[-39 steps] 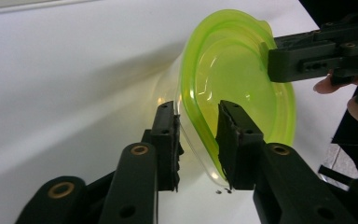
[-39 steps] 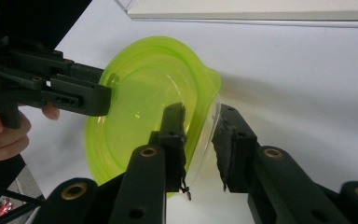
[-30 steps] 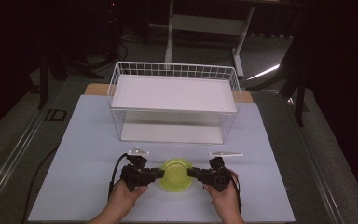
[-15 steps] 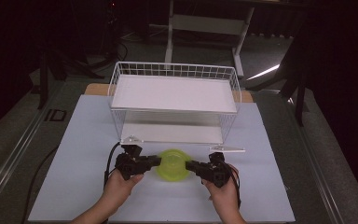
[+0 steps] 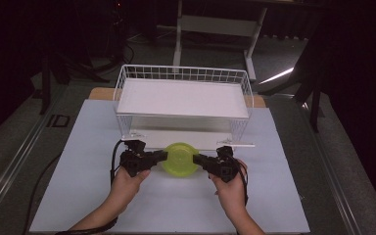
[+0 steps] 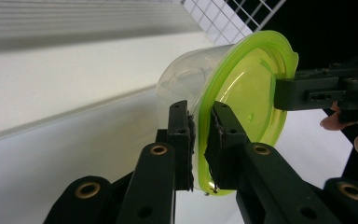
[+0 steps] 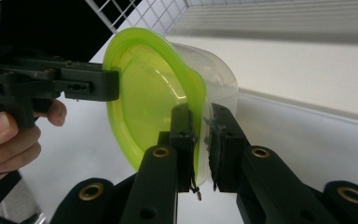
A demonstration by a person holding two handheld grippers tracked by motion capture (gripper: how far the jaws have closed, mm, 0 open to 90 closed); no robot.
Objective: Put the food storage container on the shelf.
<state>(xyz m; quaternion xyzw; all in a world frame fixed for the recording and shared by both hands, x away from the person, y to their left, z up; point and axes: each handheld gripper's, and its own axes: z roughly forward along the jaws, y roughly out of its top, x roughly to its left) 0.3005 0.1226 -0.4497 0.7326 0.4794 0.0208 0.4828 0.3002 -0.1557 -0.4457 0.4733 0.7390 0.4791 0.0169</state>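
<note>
- The left tongs (image 5: 162, 156) are pinching the left edge of a clear container with a green lid (image 5: 179, 158); in the left gripper view the left tongs (image 6: 201, 140) have one pad on the lid's green rim and the other on the clear wall behind it.
- The right tongs (image 5: 198, 158) are pinching the opposite edge of the same rim; the right gripper view shows the right tongs (image 7: 199, 140) clamped across lid and wall.
- The container hangs between the two tongs, lid facing the person, above the white tabletop (image 5: 78, 196).
- Just beyond the tongs stands a white wire rack (image 5: 183, 98) with a flat shelf.
</note>
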